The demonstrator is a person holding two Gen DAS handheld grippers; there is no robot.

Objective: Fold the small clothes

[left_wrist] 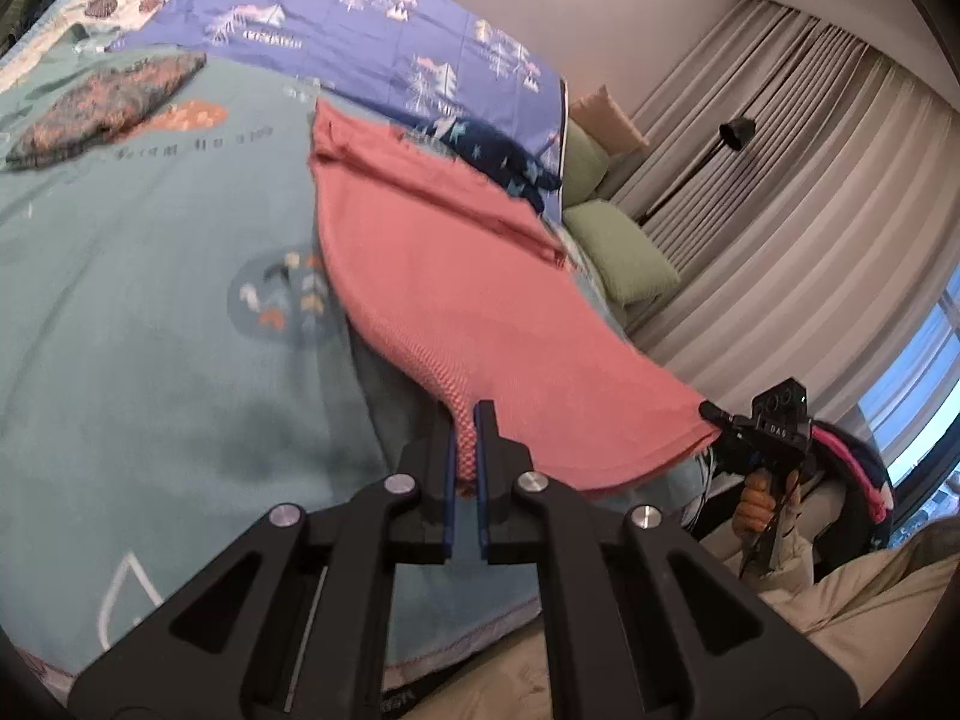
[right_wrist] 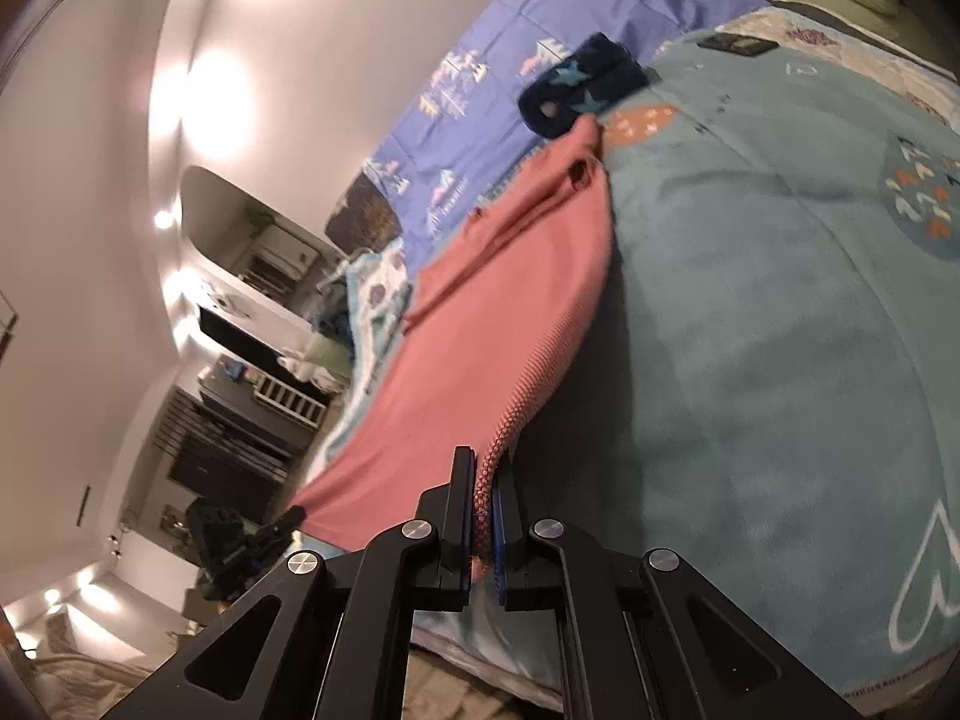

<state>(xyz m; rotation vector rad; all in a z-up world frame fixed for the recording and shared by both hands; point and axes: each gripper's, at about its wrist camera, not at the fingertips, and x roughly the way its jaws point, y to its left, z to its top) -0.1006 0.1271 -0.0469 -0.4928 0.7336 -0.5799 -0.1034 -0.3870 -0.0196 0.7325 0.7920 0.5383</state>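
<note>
A: What is seen nearest the lens?

B: The left gripper [left_wrist: 467, 438], its blue-lined jaws pressed together on a ribbed corner of the pink garment [left_wrist: 456, 276]. In the right wrist view the right gripper [right_wrist: 485, 498] is likewise clamped on the opposite ribbed corner of the same cloth.

A: And where is the garment found?

B: It is stretched between the two claws, its near edge lifted off the bed, while its far end is laid on the teal blanket [left_wrist: 150, 312]. A shadow is cast on the blanket beneath the raised part. The right gripper is also seen from the left wrist view, gripped by a hand [left_wrist: 759, 501] at the cloth's far corner.

A: What is placed around it?

B: A dark blue star-patterned item [right_wrist: 579, 87] is touched by the far end of the garment, at the seam where the blanket is met by a purple printed sheet [left_wrist: 336, 6]. A mottled brown folded cloth [left_wrist: 114, 102] is laid well apart on the blanket. Green cushions [left_wrist: 624, 252] are seen beyond the bed's edge, with pale curtains [left_wrist: 780, 180] and a black floor lamp [left_wrist: 735, 132] behind them
</note>
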